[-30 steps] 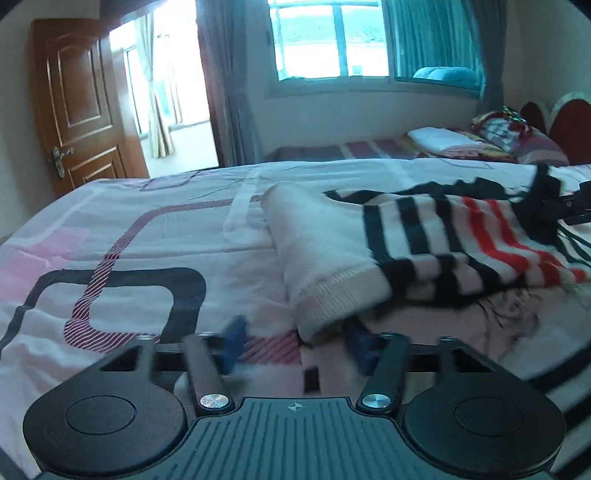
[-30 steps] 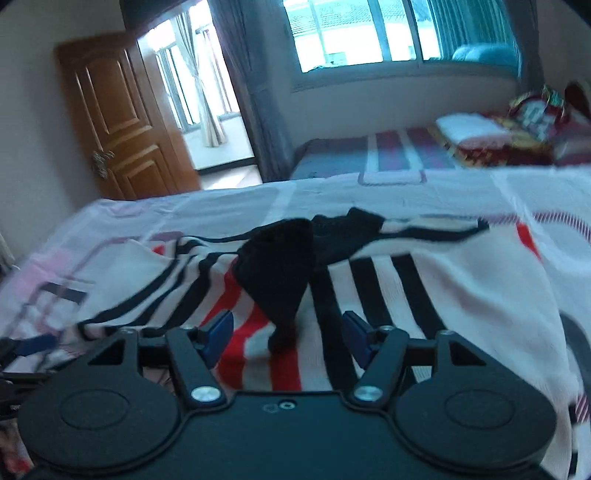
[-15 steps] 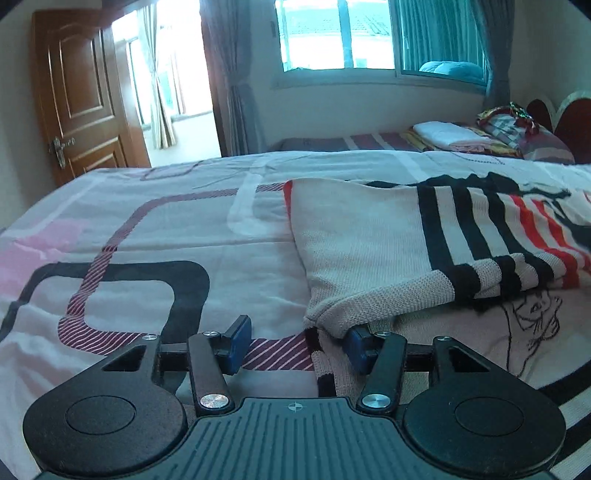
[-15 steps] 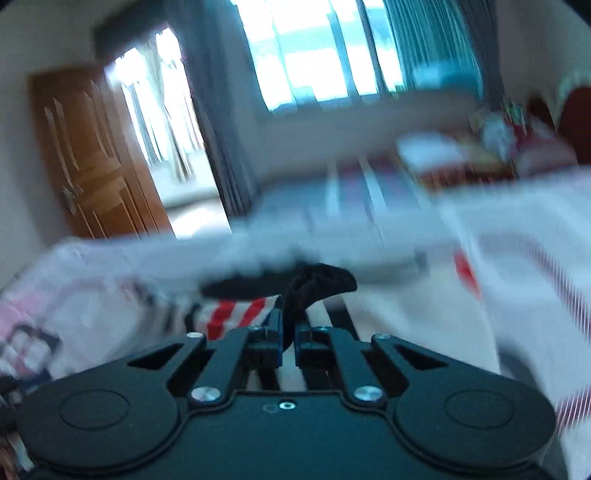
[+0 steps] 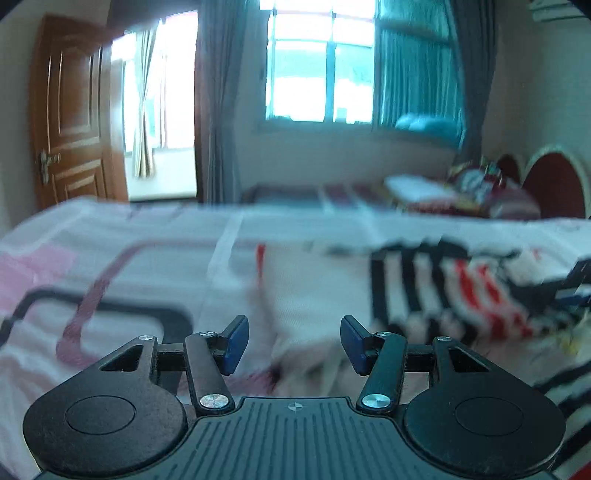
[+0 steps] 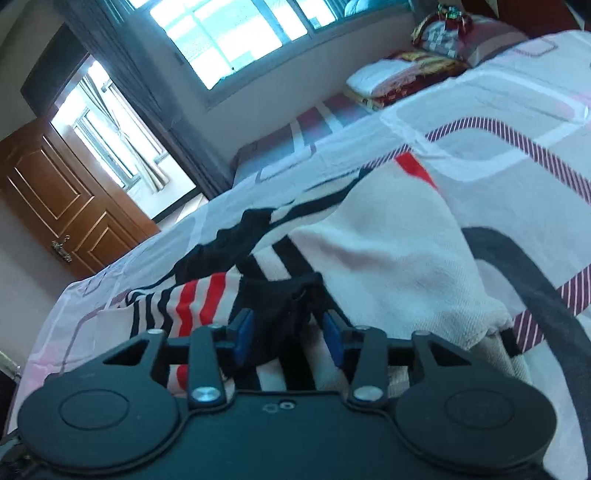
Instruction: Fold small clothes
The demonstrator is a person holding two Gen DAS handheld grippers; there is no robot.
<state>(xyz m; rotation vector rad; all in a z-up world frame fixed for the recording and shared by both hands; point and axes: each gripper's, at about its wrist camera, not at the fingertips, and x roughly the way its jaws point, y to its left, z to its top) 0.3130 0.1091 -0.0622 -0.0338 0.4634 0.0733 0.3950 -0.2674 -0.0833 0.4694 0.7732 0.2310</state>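
Striped sweater (image 6: pixel 388 258) spread flat on the bed (image 6: pixel 517 122), cream knit banded in black and red, black collar part (image 6: pixel 273 299) bunched at its near edge. Seen blurred from the left wrist view as the same sweater (image 5: pixel 325 295), stripes toward 3 o'clock, cream panel toward 12 o'clock of the tool.

Right tool (image 6: pixel 288 336) open, blue pads set either side of the bunched black fabric; left pad close against the cloth, right pad just clear of it, contact hard to tell. Left tool (image 5: pixel 293 345) open wide, nothing between its pads, poised above the sweater's near cream edge and the bed (image 5: pixel 110 266).

Bedcover white with pink, black and hatched maroon loops. Second bed (image 6: pixel 314 122) beyond at 12 o'clock, folded bedding (image 6: pixel 399 79) and pillows piled at its head toward 1 o'clock. Window (image 6: pixel 236 33) with grey curtains above it; brown wooden door (image 6: pixel 62 206) at 9 o'clock, bright doorway beside it.
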